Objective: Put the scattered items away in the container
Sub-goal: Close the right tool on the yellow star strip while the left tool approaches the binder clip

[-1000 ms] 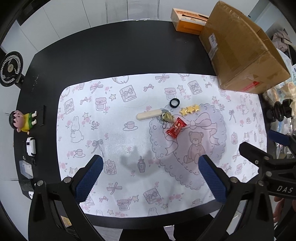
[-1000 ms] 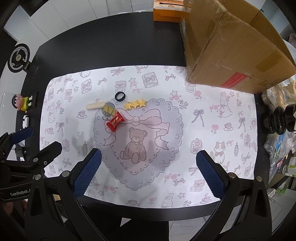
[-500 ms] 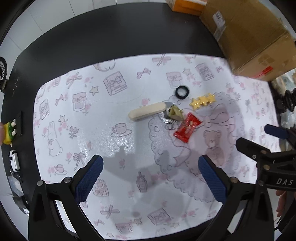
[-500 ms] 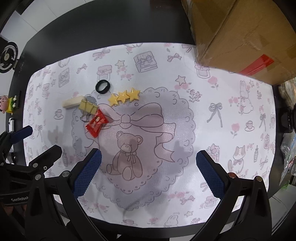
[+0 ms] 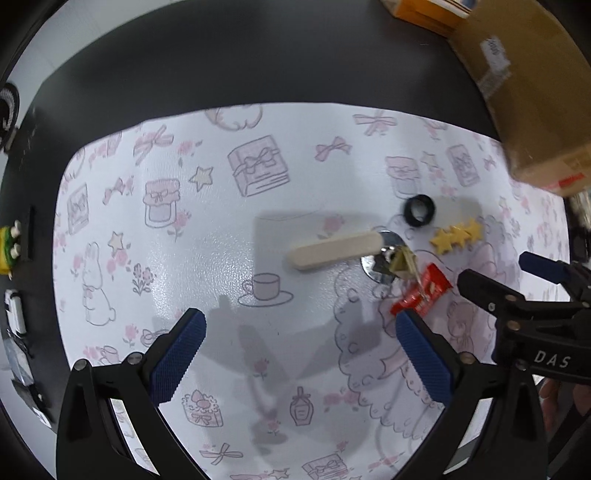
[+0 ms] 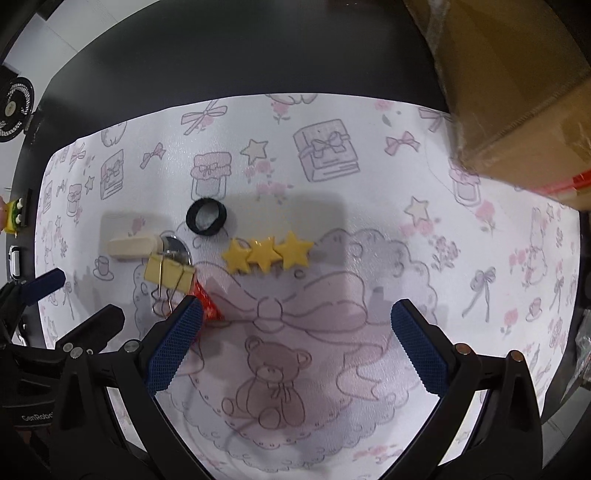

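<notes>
Several small items lie together on a patterned white mat (image 5: 184, 258): a cream stick (image 5: 334, 249), a black ring (image 5: 418, 210), a yellow three-star clip (image 5: 458, 236), a yellow binder clip (image 5: 400, 260) on a round metal piece, and a red wrapper (image 5: 423, 293). My left gripper (image 5: 299, 354) hovers open, below the stick. My right gripper (image 6: 295, 343) is open over the printed bear, just below the star clip (image 6: 267, 253); its left finger hides part of the red wrapper (image 6: 207, 301). The ring (image 6: 206, 216), stick (image 6: 133, 246) and binder clip (image 6: 168, 273) lie left. The cardboard box (image 6: 517, 92) stands at the far right.
The mat lies on a black table (image 5: 221, 55). An orange carton (image 5: 424, 11) sits behind the cardboard box (image 5: 528, 92). A small fan (image 6: 14, 107) and a toy figure (image 6: 14, 214) stand by the left edge, with small white things near them.
Both grippers have dropped lower and moved forward towards the items, which now look much larger. The items themselves have not moved. Both grippers stay open.
</notes>
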